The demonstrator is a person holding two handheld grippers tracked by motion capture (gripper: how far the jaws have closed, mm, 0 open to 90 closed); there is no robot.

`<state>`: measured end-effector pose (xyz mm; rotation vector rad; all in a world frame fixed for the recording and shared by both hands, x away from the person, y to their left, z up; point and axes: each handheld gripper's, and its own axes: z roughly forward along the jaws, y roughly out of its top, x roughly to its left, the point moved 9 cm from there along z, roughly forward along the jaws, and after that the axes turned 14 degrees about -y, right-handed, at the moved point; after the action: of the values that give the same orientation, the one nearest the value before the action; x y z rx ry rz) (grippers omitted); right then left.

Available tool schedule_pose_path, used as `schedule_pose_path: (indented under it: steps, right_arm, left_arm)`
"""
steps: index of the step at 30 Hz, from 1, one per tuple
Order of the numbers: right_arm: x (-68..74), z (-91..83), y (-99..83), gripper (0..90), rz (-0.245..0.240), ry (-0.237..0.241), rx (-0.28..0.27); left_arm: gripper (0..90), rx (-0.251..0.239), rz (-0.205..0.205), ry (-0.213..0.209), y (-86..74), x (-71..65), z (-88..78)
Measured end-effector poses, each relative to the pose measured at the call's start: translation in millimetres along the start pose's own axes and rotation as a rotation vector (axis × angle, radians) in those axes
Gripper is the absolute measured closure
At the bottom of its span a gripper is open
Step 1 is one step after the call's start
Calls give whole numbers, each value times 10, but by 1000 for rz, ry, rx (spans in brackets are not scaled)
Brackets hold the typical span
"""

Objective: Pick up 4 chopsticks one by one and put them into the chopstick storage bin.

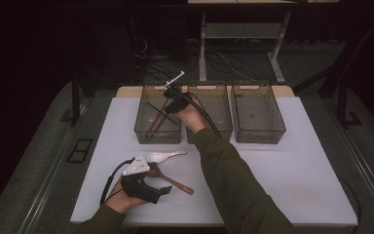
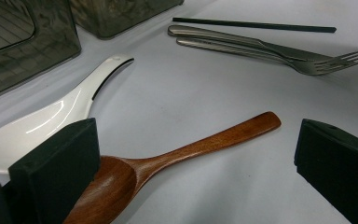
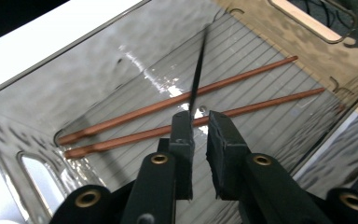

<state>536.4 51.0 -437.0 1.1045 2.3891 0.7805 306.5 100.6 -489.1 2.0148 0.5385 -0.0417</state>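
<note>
My right gripper (image 1: pixel 171 92) reaches into the left clear bin (image 1: pixel 158 136). In the right gripper view its jaws (image 3: pixel 200 122) stand slightly apart, open. A thin black chopstick (image 3: pixel 197 79) rises between them, close against the left pad, blurred at its far end. Two brown chopsticks (image 3: pixel 177 100) lie on the bin floor below. My left gripper (image 1: pixel 161 189) rests near the table's front, jaws wide open (image 2: pixel 196 154) on either side of a wooden spoon (image 2: pixel 200 144) without touching it. A white ceramic spoon (image 2: pixel 51 121) lies just beyond.
Two metal forks (image 2: pixel 261 46) and another black chopstick (image 2: pixel 256 24) lie on the white table past the spoons. A middle bin (image 1: pixel 214 87) and a right bin (image 1: pixel 259 139) stand beside the left one. The person's right sleeve crosses the table's centre.
</note>
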Motion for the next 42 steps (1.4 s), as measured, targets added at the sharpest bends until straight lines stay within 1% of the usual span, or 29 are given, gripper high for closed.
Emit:
schedule_pose_path:
  steps: [2, 5, 8, 11, 13, 15, 17, 22, 24, 29, 33, 39, 42]
  right_arm:
    - [-5, -13, 0, 725, -3, 1, -6]
    - [-18, -53, 7, 669, 7, 11, -19]
    - [-44, -132, 18, 623, 20, 30, -48]
    - [-83, -213, 0, 582, 18, 36, -66]
    - [-125, -272, -28, 529, 22, 31, -82]
    - [-171, -347, -82, 498, 42, 34, -91]
    - [-199, -410, -126, 483, 46, 34, -99]
    - [-275, -607, -266, 448, 30, 35, -127]
    - [-298, -672, -338, 438, 31, 42, -137]
    - [-354, -802, -541, 414, 21, 45, -145]
    - [-412, -910, -665, 394, 17, 42, -164]
    - [-467, -1057, -846, 371, -1, 44, -170]
    - [-487, -1126, -949, 362, -8, 48, -174]
  left_arm:
    - [0, -5, 1, 0, 4, 0, 1]
    - [0, -3, 1, 1, 3, -1, 3]
    - [0, -4, 0, 0, 2, -3, 3]
    - [0, 2, -1, 0, -2, 0, 0]
    - [0, -1, -1, 2, -2, 1, 1]
    - [0, 0, 3, 4, 0, 6, 0]
    - [0, -6, -1, 4, 4, 2, 5]
    - [0, -5, -4, 5, 7, -2, 5]
    - [0, -2, -1, 4, 7, -5, 6]
    - [0, -1, -3, 5, 7, -8, 3]
    - [0, -7, -8, 3, 10, -16, 12]
    - [0, 0, -10, 5, 3, -12, 8]
    - [0, -5, -11, 6, 4, -8, 7]
